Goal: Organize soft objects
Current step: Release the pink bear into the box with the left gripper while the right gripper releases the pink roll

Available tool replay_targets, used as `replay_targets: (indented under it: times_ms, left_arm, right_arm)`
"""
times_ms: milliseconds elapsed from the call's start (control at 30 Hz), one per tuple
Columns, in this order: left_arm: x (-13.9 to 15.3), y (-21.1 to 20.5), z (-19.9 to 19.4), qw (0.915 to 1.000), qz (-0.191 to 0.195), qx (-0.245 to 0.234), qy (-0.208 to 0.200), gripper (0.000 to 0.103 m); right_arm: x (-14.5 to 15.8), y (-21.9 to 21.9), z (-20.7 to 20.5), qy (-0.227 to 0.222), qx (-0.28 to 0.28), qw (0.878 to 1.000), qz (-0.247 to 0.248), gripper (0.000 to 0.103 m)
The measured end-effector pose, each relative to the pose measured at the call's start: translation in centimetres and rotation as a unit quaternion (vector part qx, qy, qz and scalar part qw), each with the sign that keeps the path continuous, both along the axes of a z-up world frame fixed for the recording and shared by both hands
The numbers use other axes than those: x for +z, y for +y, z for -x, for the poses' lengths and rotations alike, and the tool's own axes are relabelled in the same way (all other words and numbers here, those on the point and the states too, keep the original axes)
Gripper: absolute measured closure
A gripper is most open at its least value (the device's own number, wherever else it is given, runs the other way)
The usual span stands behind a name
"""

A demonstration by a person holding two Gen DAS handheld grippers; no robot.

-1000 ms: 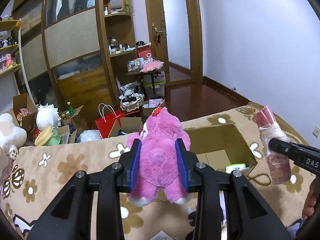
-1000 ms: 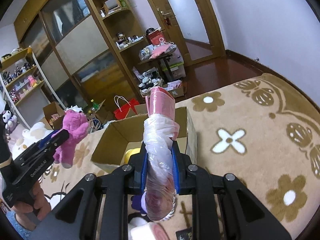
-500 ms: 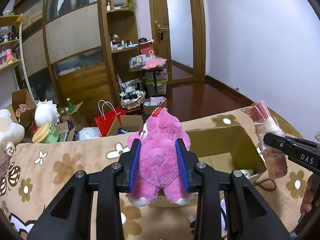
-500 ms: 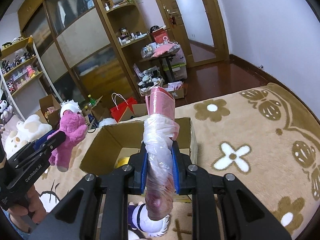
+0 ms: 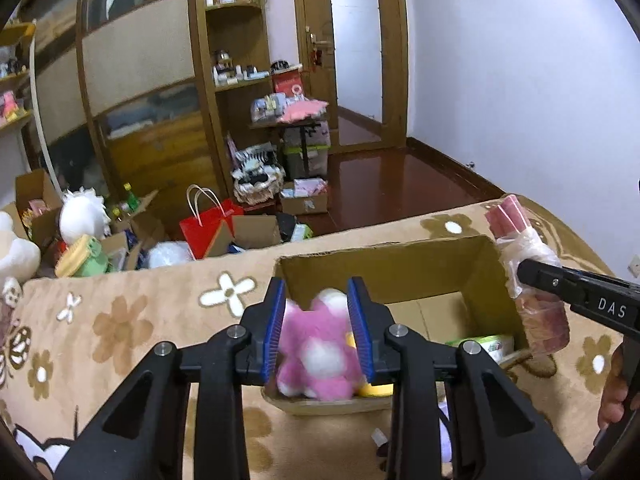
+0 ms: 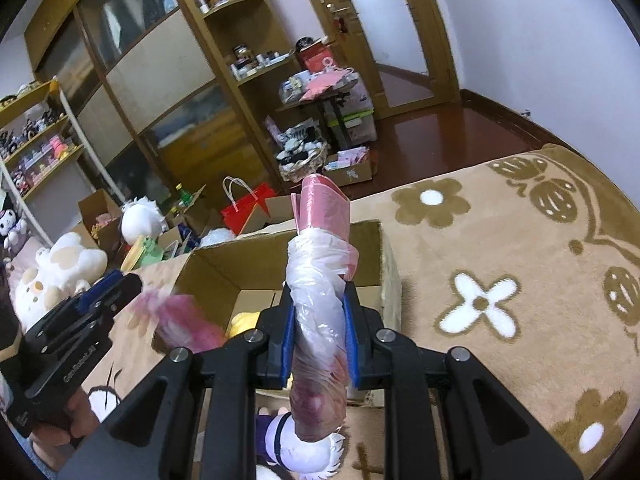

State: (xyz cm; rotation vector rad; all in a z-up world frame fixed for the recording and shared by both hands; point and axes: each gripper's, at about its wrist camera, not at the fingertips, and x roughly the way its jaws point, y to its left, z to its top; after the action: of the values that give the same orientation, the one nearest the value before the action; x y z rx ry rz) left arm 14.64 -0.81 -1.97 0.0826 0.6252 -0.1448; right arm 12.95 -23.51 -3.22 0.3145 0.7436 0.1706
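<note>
Left tongs (image 5: 320, 328) apart, pink plush (image 5: 320, 354) dropping (blurred) into the box (image 5: 384, 266); right tongs (image 6: 318, 336) clamp the wrapped roll (image 6: 320, 312): release it over the opening.

Domestic bedroom, cluttered with stored belongings.
Indicated by a flower-patterned beige blanket (image 6: 500, 264) spread in the foreground; beyond it, a built-in wooden wardrobe (image 5: 140, 80) with open shelves of small items, a wooden door (image 5: 354, 52) to its right, and plush toys (image 6: 60, 272), cardboard boxes and a red gift bag (image 5: 208, 228) on the floor at its foot.
</note>
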Motion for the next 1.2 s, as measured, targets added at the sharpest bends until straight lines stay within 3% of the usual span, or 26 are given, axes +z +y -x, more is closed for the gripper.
replay_targets:
  times_ms: [367,500,633,700,767,833,900,967,1067,1200]
  left_arm:
    - [-1.3,0.2,-1.0,0.9995,-0.011,0.005,0.03,0.071]
    - [-1.5,0.6,-1.1,0.9988,-0.021,0.007,0.043,0.069]
    - [-1.5,1.7,-0.9,0.9979,-0.003,0.014,0.063,0.067]
    - [-1.4,2.1,-0.6,0.9975,0.002,0.015,0.068,0.064]
    - [-1.0,2.3,-0.1,0.9976,0.001,0.018,0.067,0.053]
    - [-0.6,2.5,0.5,0.9979,0.0,0.017,0.062,0.05]
    - [-0.2,2.9,1.2,0.9976,0.004,0.011,0.068,0.047]
    - [0.2,3.2,1.7,0.9972,0.01,0.01,0.073,0.035]
    - [0.8,3.4,2.9,0.9972,0.015,0.013,0.073,0.018]
    - [1.1,3.5,4.5,0.9969,0.005,0.016,0.077,0.011]
  right_arm:
    - [-0.9,1.0,-0.6,0.019,0.02,1.0,0.01,0.077]
    - [-1.2,0.9,-0.4,0.022,0.009,1.0,0.013,0.071]
    - [-1.3,1.2,0.2,0.031,0.006,0.999,0.018,0.069]
    - [-1.0,1.3,0.6,0.031,0.003,0.999,0.021,0.052]
    - [-0.5,1.5,1.4,0.023,-0.002,0.999,0.028,0.043]
    - [-0.1,1.6,2.0,0.021,-0.004,0.999,0.031,0.038]
    - [0.3,1.6,2.7,0.022,-0.008,0.999,0.033,0.02]
    - [0.6,1.6,3.4,0.025,-0.015,0.999,0.037,0.004]
    - [1.1,1.7,4.6,0.013,-0.023,0.998,0.05,0.0]
    - [1.3,1.6,5.6,0.021,-0.026,0.998,0.054,0.0]
